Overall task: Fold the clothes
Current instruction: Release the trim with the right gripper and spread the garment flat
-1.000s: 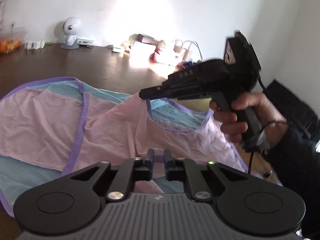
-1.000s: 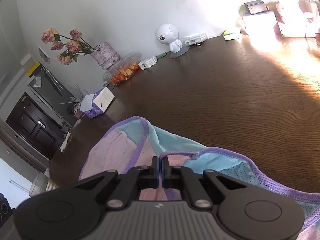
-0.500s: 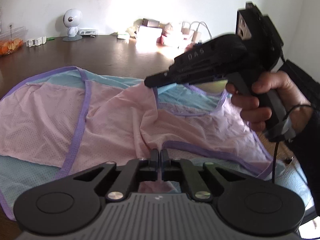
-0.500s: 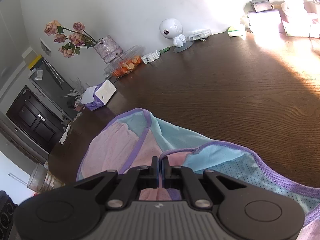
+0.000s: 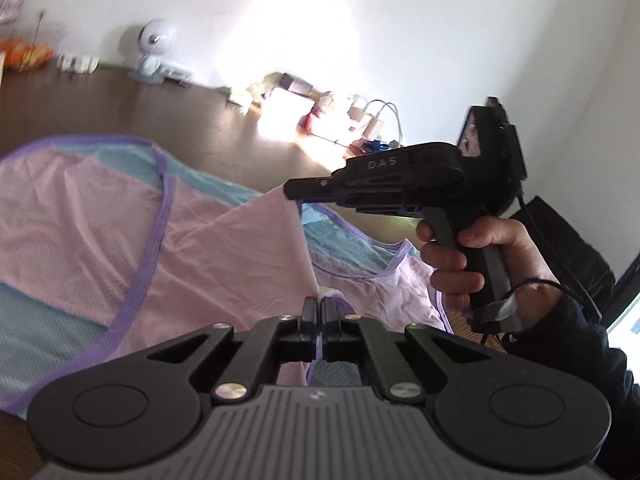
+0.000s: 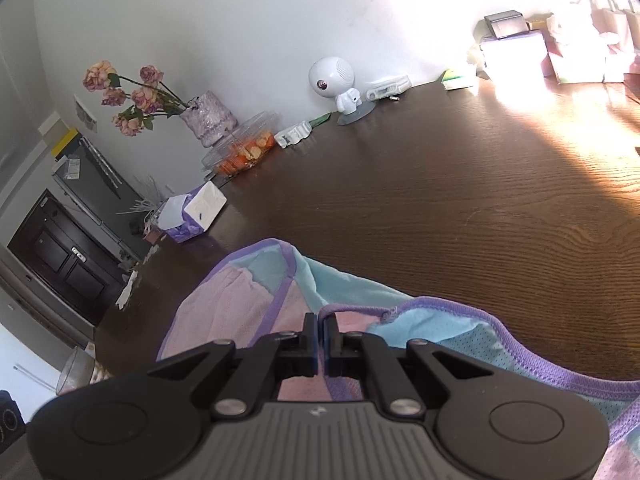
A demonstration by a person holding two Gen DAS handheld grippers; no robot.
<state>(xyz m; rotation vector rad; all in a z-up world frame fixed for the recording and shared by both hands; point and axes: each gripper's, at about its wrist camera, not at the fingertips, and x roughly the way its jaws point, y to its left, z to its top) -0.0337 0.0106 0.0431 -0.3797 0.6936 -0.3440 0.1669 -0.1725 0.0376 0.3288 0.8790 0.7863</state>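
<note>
A pink and light-blue mesh garment (image 5: 220,260) with purple trim lies spread on the dark wooden table (image 6: 440,200). My left gripper (image 5: 321,305) is shut on a pink fold of it near the purple hem. In the left wrist view my right gripper (image 5: 291,193), held by a hand (image 5: 472,256), pinches a raised corner of the pink cloth above the table. A taut ridge of fabric runs between the two grippers. In its own view the right gripper (image 6: 322,320) is shut on the garment (image 6: 224,312) at its purple-trimmed edge.
Along the back wall stand a white round-headed camera (image 6: 334,80), a vase of flowers (image 6: 206,120), a clear container of orange food (image 6: 244,152) and a tissue box (image 6: 196,212). Sunlit boxes and chargers (image 5: 288,100) crowd the far right of the table.
My left gripper's jaws came together on the pink fabric, then rolled and shifted sideways. The cloth between the two grippers now stands up as a tighter ridge. The right gripper kept still.
</note>
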